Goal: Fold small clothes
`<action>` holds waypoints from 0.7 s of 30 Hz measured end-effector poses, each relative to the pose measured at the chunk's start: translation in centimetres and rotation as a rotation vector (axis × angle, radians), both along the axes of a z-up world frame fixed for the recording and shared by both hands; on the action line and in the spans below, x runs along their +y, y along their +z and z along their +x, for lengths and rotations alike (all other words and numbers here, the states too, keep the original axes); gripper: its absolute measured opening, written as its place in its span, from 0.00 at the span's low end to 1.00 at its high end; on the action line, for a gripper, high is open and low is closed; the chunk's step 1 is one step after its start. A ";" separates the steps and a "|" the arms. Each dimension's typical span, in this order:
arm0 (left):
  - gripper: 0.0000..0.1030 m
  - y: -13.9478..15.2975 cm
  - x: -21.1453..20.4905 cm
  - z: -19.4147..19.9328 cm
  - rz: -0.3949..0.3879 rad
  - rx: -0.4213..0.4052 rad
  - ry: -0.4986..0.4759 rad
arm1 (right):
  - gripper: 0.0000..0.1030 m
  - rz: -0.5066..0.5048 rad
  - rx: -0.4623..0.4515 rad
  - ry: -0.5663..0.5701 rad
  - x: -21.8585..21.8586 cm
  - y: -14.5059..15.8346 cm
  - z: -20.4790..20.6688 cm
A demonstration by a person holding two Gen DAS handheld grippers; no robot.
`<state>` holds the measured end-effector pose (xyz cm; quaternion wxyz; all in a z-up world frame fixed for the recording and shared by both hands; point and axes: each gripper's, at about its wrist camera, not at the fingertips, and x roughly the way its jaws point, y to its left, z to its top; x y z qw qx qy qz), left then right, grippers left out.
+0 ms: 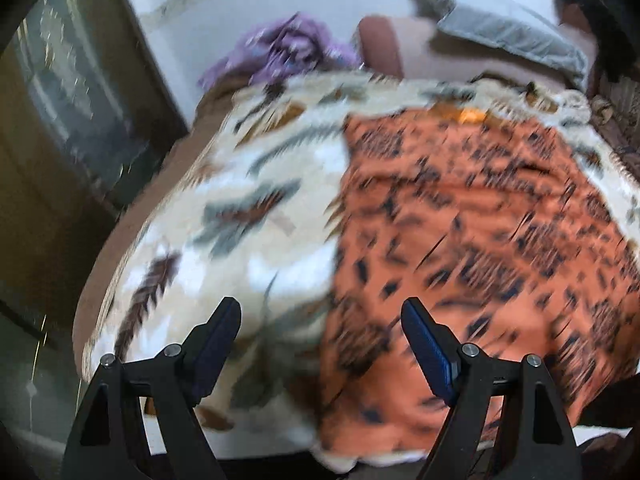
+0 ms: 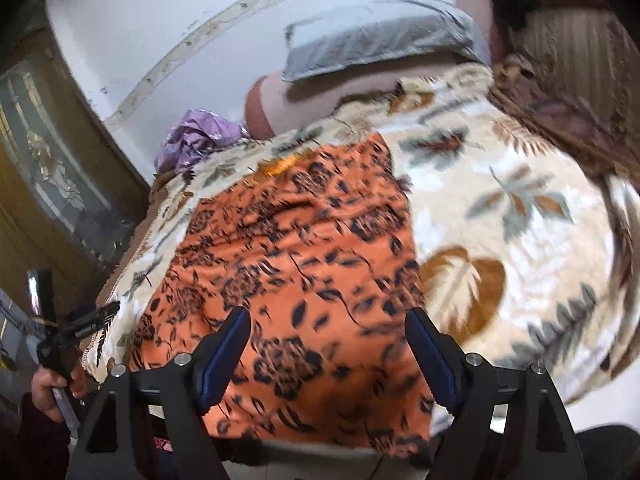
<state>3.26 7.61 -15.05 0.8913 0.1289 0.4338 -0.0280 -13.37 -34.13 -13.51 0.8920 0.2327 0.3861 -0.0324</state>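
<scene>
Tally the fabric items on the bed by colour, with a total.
Orange floral cloth: 1
Cream leaf-print blanket: 1
Purple garment: 1
Grey pillow: 1
Total: 4

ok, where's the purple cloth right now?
The purple cloth lies bunched at the bed's far left, beyond the orange garment, beside the grey pillow, against the wall.

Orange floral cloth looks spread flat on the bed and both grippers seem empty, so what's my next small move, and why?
Probably lower both grippers to the near edge of the orange floral cloth and pinch its two near corners. The left gripper and right gripper both stand open with nothing between the fingers, and the cloth lies unfolded on the leaf-print blanket.
</scene>
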 end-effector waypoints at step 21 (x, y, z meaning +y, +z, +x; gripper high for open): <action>0.80 -4.3 3.9 -1.4 -0.233 0.201 -0.057 | 0.80 0.116 0.118 -0.036 -0.6 -2.7 0.3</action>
